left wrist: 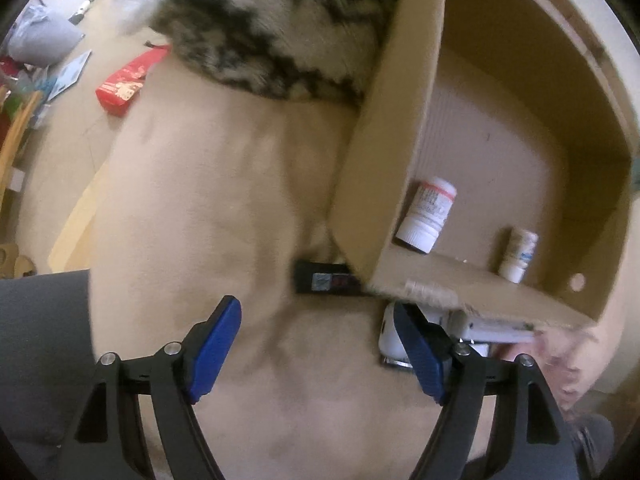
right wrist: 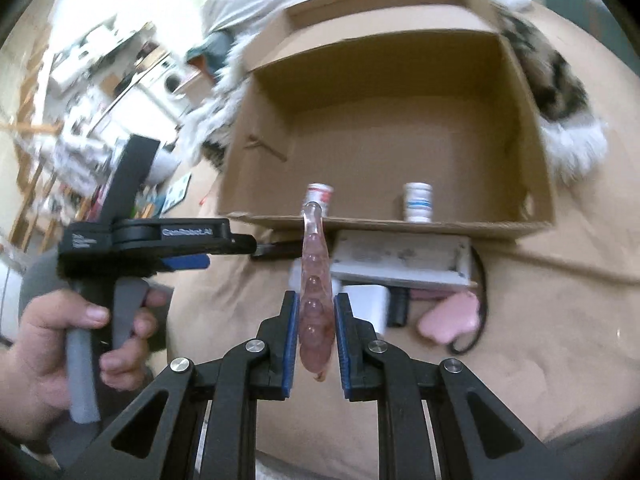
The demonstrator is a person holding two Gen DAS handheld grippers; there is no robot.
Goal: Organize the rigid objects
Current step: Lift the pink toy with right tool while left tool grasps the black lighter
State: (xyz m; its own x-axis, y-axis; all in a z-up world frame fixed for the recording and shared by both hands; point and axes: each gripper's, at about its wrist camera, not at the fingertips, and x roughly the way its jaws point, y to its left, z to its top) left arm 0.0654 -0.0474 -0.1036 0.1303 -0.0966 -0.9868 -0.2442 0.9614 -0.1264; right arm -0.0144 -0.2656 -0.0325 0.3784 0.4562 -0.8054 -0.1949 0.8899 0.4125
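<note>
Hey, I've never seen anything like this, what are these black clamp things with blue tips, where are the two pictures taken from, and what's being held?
These are hand-held grabbing tools, one in each of a person's hands, each with a camera looking along its two fingers. The left tool's picture shows the left gripper open over a beige cover, holding nothing. The right tool's picture shows the right gripper shut on a pink bumpy transparent piece. A hand holds the left tool there. Ahead sits a cardboard box with two white bottles inside. In front of the box lie a flat white item, a pink object and a black device.
</note>
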